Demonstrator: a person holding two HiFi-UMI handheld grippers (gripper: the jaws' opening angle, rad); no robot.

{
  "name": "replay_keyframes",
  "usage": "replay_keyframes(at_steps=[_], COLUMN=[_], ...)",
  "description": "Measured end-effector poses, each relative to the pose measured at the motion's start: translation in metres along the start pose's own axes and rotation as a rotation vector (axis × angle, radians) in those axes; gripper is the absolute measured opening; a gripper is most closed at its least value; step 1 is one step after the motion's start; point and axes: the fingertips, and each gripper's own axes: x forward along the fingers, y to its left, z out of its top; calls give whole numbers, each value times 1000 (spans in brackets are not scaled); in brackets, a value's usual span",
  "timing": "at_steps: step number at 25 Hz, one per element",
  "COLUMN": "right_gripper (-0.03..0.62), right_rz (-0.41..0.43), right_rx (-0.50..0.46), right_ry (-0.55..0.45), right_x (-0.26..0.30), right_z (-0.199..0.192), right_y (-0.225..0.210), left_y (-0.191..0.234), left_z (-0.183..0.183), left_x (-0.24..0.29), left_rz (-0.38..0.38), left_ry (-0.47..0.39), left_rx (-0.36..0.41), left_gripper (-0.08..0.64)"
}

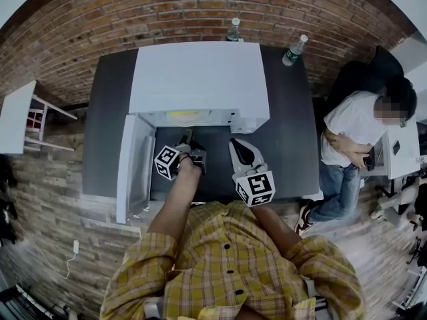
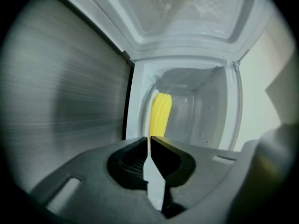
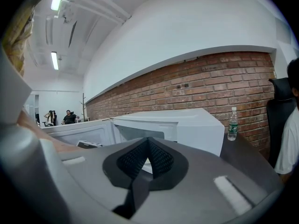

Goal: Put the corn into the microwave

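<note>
Judging by where the corn (image 2: 160,113) lies, on the floor of the microwave (image 1: 200,79) cavity toward its left wall, the placing step looks done and this is the moment after release. The left gripper (image 2: 149,141) sits at the cavity mouth with its jaws drawn together to a thin slit and nothing between them; the corn is just beyond the tips, apart from them. The right gripper (image 3: 148,141) hovers beside it over the dark table (image 1: 287,132), jaws together and empty. What is left seems to be backing the left gripper straight out past the open door (image 1: 133,165), which stands hinged on the left, and perhaps swinging it shut. The corn is a ridged yellow cylinder with a matte look, likely to roll if nudged. Smooth and glossy white, the cavity has rounded corners, while both grippers' pads are dark and finely ribbed.
</note>
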Motion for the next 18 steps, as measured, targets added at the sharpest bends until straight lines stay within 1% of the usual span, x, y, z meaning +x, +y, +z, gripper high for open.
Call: replay_keyframes(at_steps=[2,10,13,16,18], right_gripper=[5,5,5,5,5], right_rz=[4,11,12,13,16], right_rx=[3,-2,7,36,55], right_ry=[0,6,13,17,14], right_x=[-4,-17,-23,-28,-30], right_z=[0,-3,-6,-8,-8], right_y=[1,4,4,3,2], left_y=[-5,-34,-44,-54,-60], left_z=[-6,-28,-36,-43,-47], left_x=[-6,-32,-42,-53,-59], left_rz=[-25,-126,-156,-195,-220], left_ry=[14,47,57,61,71], left_rx=[1,31,62,100,157], left_gripper=[3,2,2,2,2])
